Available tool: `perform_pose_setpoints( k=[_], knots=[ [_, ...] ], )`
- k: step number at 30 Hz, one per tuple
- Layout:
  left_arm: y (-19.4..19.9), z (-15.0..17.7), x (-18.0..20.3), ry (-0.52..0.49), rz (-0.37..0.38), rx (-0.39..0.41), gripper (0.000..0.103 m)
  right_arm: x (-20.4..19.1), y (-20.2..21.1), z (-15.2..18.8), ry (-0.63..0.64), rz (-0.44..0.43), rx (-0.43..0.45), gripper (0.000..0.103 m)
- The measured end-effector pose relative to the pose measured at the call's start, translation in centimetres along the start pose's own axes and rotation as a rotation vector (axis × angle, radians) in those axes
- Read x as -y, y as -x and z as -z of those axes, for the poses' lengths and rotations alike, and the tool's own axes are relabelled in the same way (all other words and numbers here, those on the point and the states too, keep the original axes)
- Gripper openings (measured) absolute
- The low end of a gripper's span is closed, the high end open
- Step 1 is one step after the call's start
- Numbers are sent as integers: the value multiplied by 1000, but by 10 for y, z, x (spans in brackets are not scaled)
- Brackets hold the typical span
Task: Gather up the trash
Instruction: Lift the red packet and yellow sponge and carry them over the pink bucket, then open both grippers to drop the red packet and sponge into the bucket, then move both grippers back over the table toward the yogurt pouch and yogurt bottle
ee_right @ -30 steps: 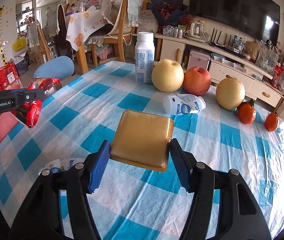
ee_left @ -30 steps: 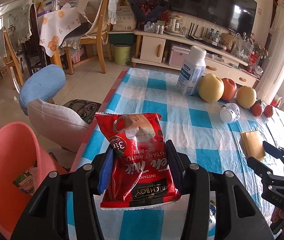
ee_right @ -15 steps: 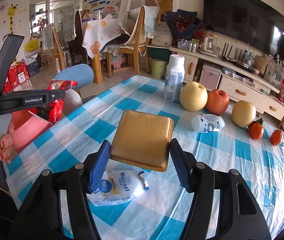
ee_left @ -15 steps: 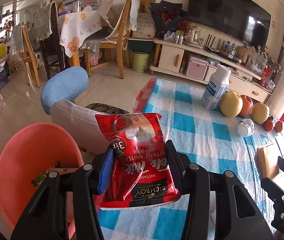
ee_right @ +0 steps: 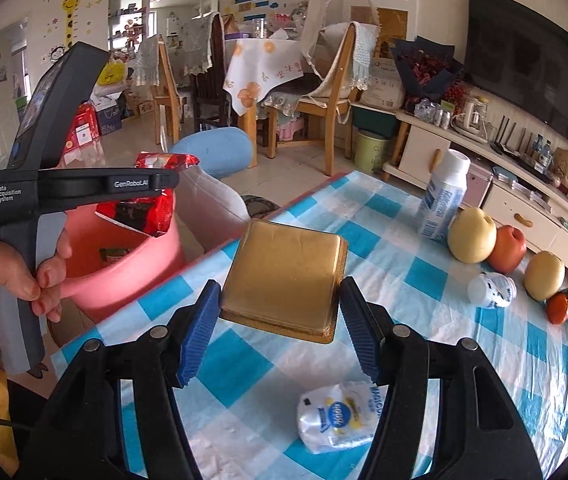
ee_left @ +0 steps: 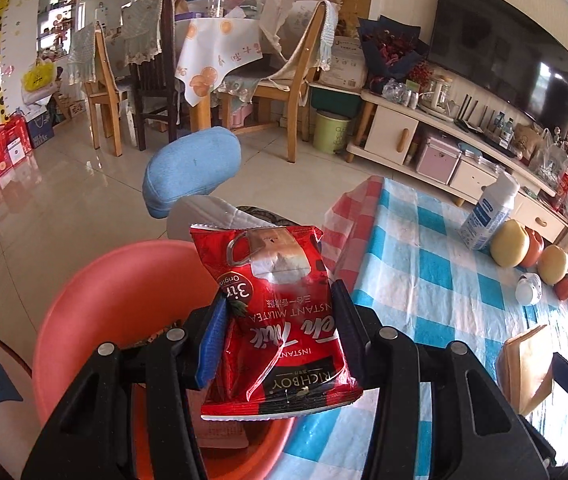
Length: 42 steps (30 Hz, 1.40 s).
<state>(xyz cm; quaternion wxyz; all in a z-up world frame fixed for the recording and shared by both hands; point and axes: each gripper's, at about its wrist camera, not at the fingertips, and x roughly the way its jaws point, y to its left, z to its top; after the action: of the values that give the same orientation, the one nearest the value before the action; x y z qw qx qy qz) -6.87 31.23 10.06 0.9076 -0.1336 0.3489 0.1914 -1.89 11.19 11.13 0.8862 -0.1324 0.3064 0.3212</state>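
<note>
The left gripper (ee_left: 280,332) clamps a red milk-tea packet (ee_left: 280,320) above the pink bin (ee_left: 124,300), just off the checked table's (ee_left: 423,280) near left edge; fruit (ee_left: 509,244) lines its far right edge.

Pretty clearly somebody's home, a combined living and dining room. There's a big flat TV (ee_left: 499,56) on the wall above a long cream media cabinet (ee_left: 423,136) crammed with bottles, a kettle and bags. Further back, wooden dining chairs (ee_left: 284,92) sit around a table under an orange-print cloth (ee_left: 216,60). Kid stuff too: a giraffe height chart (ee_right: 70,16) stuck on the wall, plus colourful posters. Shiny tile floor (ee_left: 64,200), red gift boxes (ee_left: 0,152) by the wall, and a desk with a blue checked cloth (ee_right: 423,280) carrying apples and pears (ee_right: 471,240).
</note>
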Motion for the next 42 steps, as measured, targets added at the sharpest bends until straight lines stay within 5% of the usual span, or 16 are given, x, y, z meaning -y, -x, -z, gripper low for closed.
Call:
perform_pose_setpoints(
  k=[29, 31, 33, 42],
  knots=[
    [-6, -3, -102, 167, -176, -34, 52, -137, -75, -46, 276, -211, -42, 64],
    [-6, -4, -102, 166, -211, -35, 72, -141, -79, -43, 295, -200, -47, 67],
    [-4, -4, -99, 152, -259, -24, 88, -140, -77, -41, 281, -200, -45, 81],
    [-4, -6, -93, 128, -288, -25, 94, -103, -51, -32, 164, -103, -11, 91]
  ],
)
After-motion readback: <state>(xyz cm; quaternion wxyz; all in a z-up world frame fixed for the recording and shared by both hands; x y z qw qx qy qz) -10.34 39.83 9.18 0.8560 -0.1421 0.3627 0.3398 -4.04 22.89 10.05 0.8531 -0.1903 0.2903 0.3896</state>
